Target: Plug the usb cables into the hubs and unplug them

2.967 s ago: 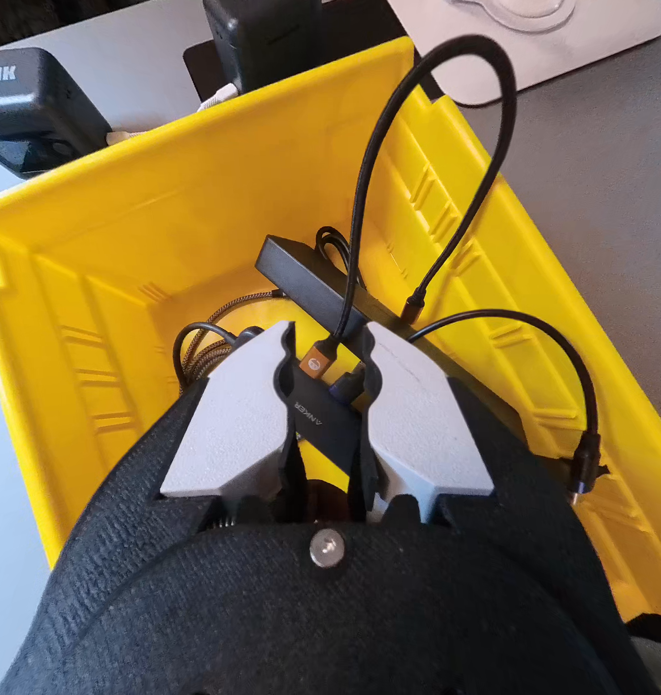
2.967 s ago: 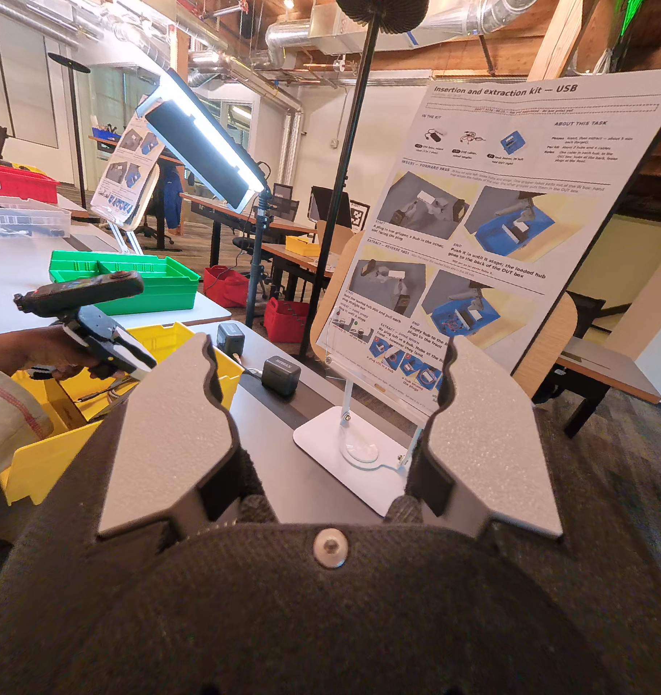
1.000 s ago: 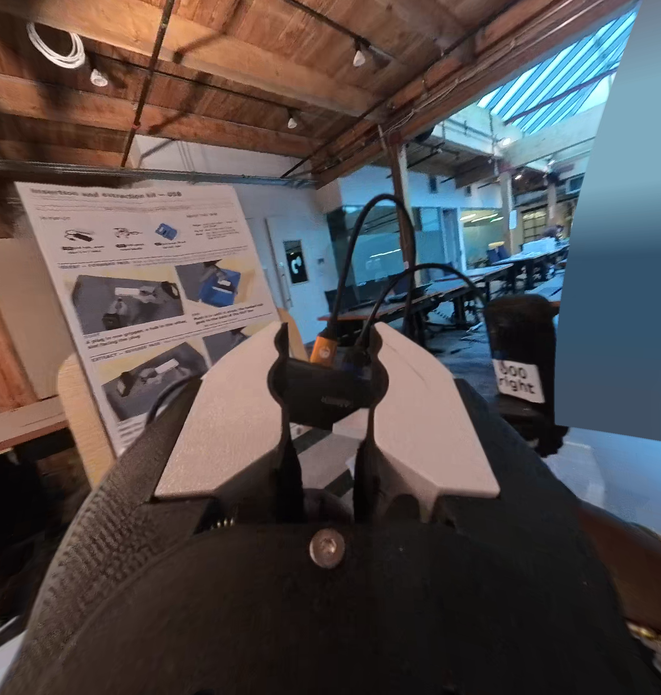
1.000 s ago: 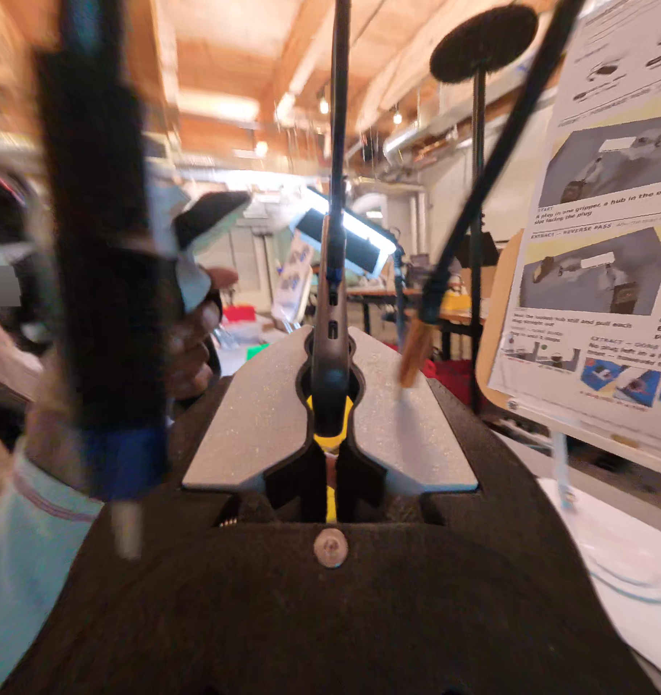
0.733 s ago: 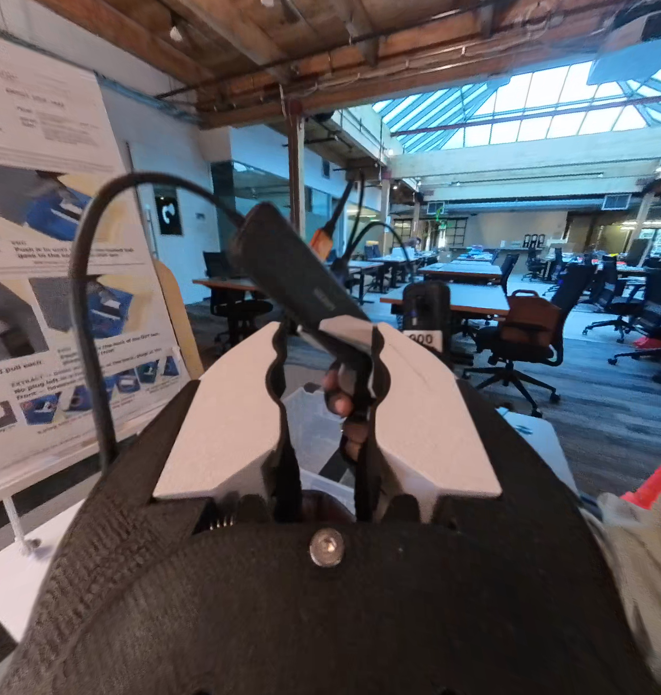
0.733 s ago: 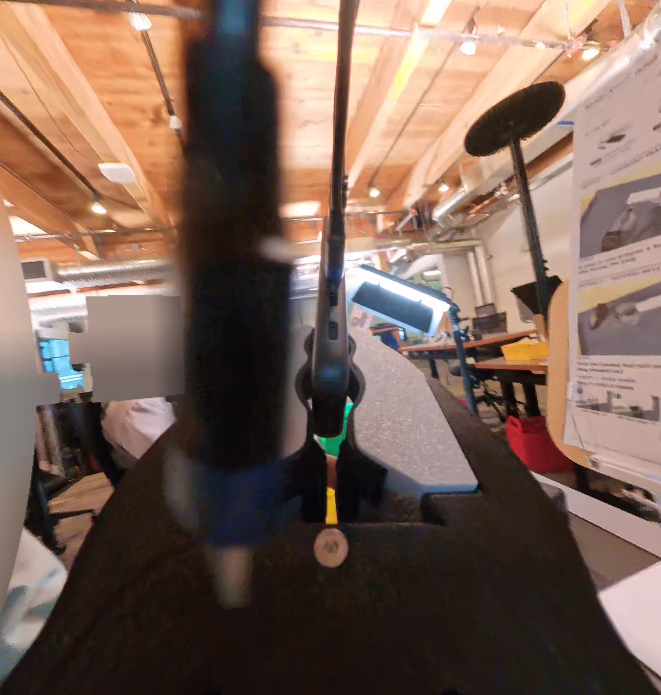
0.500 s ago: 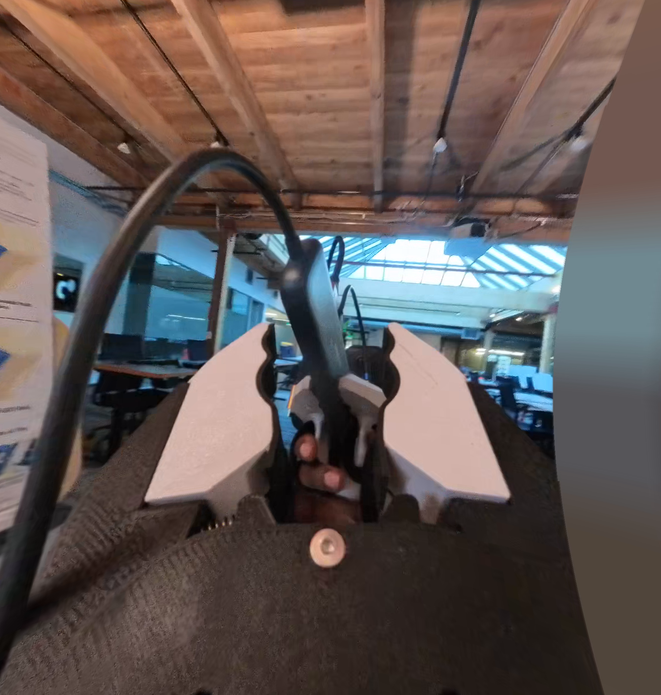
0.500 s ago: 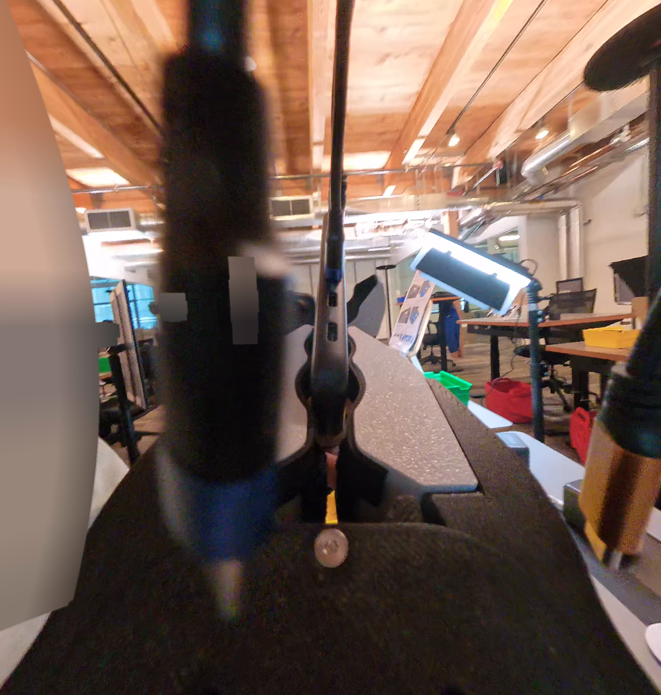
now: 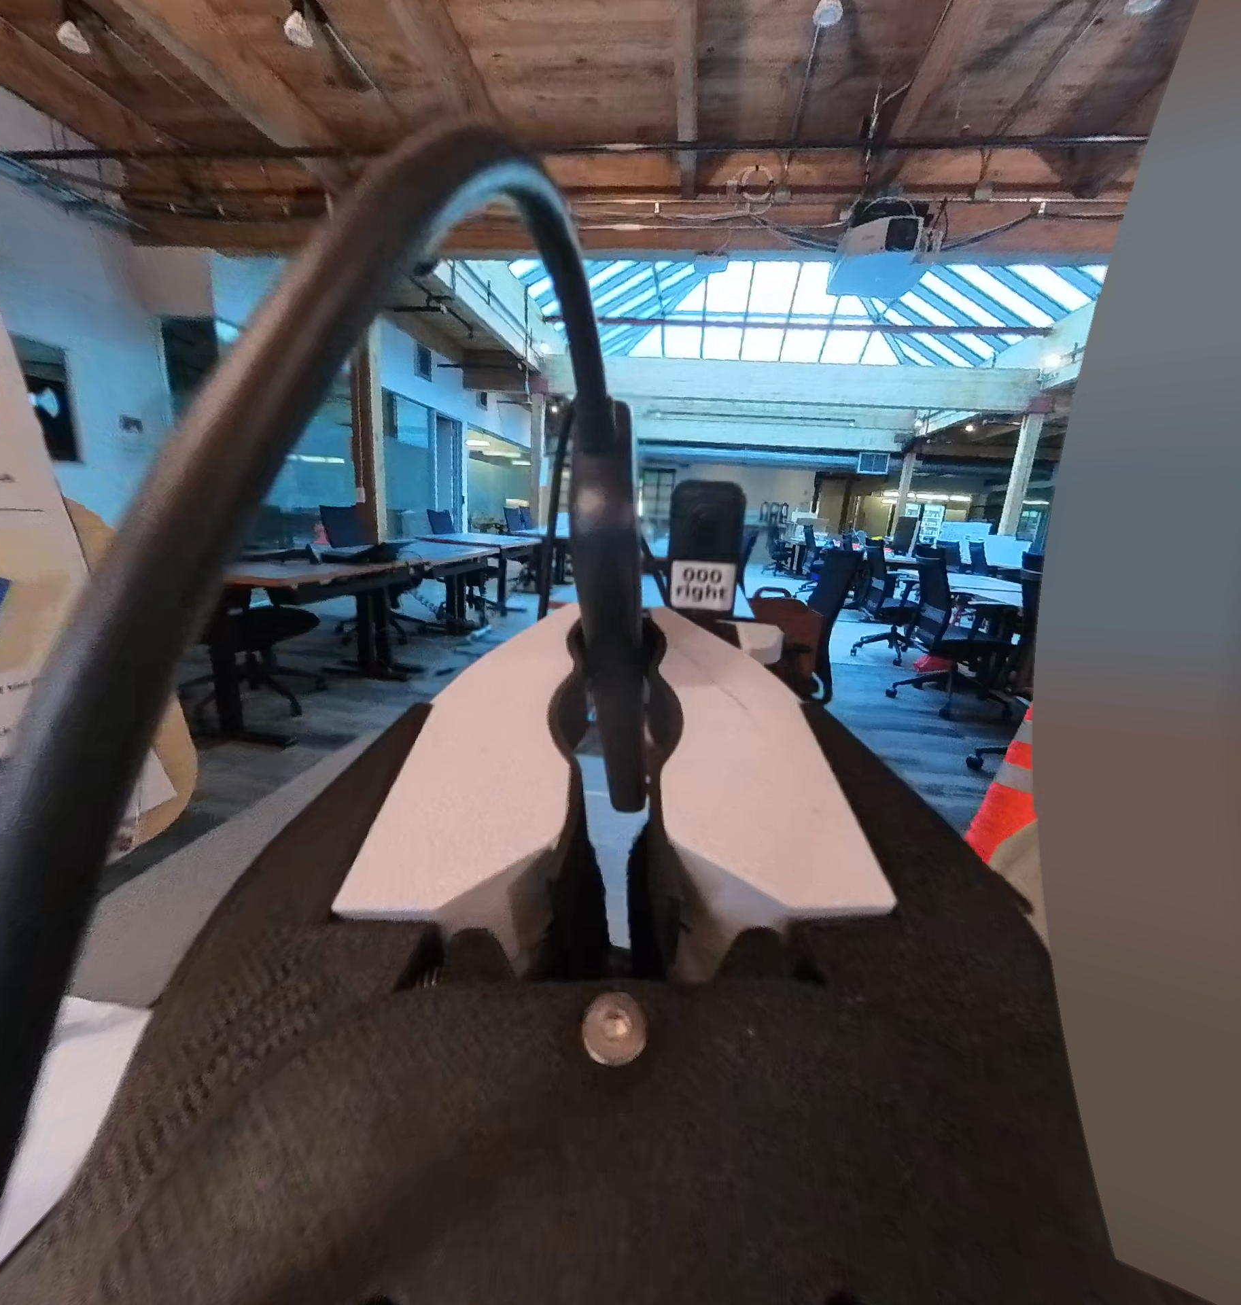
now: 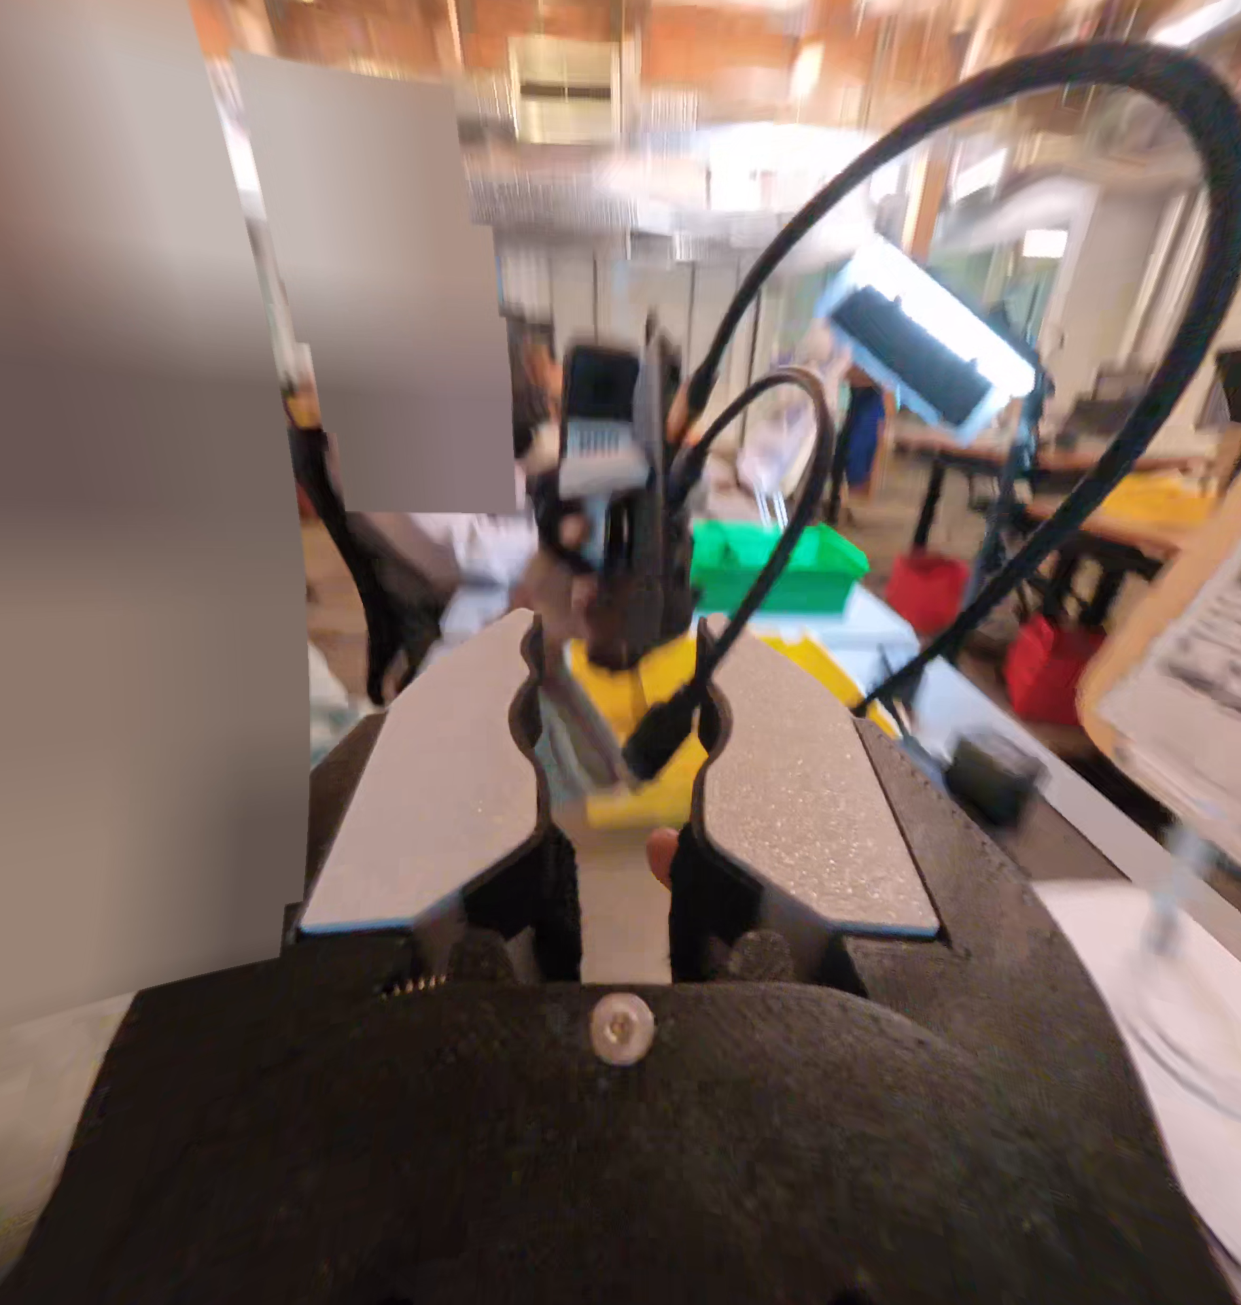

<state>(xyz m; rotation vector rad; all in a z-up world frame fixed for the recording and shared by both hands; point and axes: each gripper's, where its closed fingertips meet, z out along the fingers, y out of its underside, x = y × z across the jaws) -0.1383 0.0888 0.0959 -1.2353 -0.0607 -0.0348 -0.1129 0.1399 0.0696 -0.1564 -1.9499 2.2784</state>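
Note:
My left gripper (image 9: 614, 635) is shut on a dark USB hub (image 9: 607, 565), held upright and edge-on in the air. A thick black cable (image 9: 180, 529) arcs from the hub's top down to the left. My right gripper (image 10: 621, 635) is open and holds nothing. A loose black cable plug (image 10: 656, 734) dangles between its fingers. Beyond it, blurred, the left gripper (image 10: 600, 452) holds the hub (image 10: 649, 424) with orange-tipped plugs (image 10: 688, 402) in it and a long black cable loop (image 10: 1168, 212). The right gripper's body (image 9: 706, 537) shows behind the hub.
A yellow bin (image 10: 646, 798) sits on the table below the grippers. An instruction board (image 10: 1204, 635) stands at the right. A small black box (image 10: 992, 770), a green bin (image 10: 780, 572), red bins (image 10: 1055, 664) and a light panel (image 10: 921, 353) lie behind. There is about 8 cm between the tips of the two grippers.
The left gripper lifted the hub from the yellow bin. The right gripper clamped it while the left opened and re-gripped. Now the right has let go and drawn back.

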